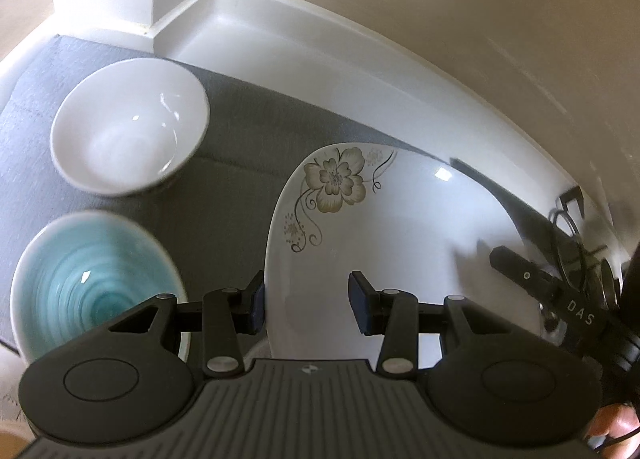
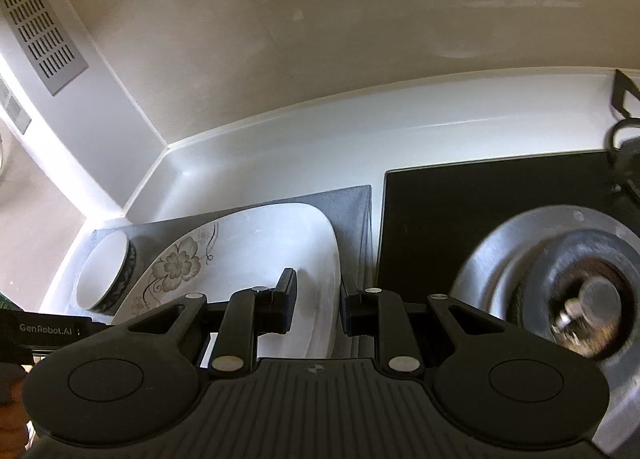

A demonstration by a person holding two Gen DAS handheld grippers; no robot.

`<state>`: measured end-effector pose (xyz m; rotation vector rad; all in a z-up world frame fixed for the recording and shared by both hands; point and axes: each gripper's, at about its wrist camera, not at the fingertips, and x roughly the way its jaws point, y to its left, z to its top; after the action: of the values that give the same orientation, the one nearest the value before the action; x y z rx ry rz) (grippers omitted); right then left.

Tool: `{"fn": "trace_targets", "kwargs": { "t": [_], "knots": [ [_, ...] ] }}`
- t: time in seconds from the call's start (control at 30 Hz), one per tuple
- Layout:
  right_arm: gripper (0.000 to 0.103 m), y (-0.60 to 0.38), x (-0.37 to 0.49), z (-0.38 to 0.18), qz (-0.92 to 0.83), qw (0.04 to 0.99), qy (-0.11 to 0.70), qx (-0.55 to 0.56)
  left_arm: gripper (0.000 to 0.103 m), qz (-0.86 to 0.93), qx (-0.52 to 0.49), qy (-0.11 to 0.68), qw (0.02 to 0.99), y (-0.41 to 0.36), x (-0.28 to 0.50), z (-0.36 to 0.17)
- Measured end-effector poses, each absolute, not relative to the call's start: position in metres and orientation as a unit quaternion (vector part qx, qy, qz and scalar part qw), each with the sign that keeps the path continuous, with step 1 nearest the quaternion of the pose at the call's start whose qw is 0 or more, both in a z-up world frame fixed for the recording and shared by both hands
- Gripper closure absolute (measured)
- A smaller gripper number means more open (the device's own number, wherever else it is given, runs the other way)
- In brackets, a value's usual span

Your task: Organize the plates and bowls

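- The left gripper is nearest in the left wrist view; its fingers straddle the near-left rim of the floral plate, one pad outside the rim and one over the plate's inside, with a gap showing, so whether they press on it cannot be told.
- The right gripper has its fingers closed on the right rim of the same floral plate, one pad inside the edge and one outside.
- The plate is white, rounded-oblong, with a beige flower and dark curling stems painted at its far-left corner, and lies over a grey mat on the white worktop.
- Just left of the left gripper sits a turquoise bowl with a pale rim.
- Beyond it, apart from the plate, stands a white bowl on the mat.
- Right of the mat in the right wrist view lies a black hob with a silver burner.
- Farthest back, a beige wall rises from the worktop.
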<state>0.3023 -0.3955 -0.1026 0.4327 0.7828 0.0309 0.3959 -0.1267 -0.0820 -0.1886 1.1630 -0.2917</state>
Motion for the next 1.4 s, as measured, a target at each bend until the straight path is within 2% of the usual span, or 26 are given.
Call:
{"fn": "trace_targets", "kwargs": {
  "t": [0.7, 1.4],
  "knots": [
    [0.079, -0.353, 0.206, -0.117, -0.016, 0.891, 0.399, 0.215, 0.056, -0.158, -0.044, 0.568, 0.807, -0.095, 0.292, -0.093],
    [0.080, -0.337, 0.187, -0.133, -0.028, 0.905, 0.392, 0.161, 0.055, -0.139, 0.036, 0.519, 0.843, -0.104, 0.264, -0.094]
  ]
}}
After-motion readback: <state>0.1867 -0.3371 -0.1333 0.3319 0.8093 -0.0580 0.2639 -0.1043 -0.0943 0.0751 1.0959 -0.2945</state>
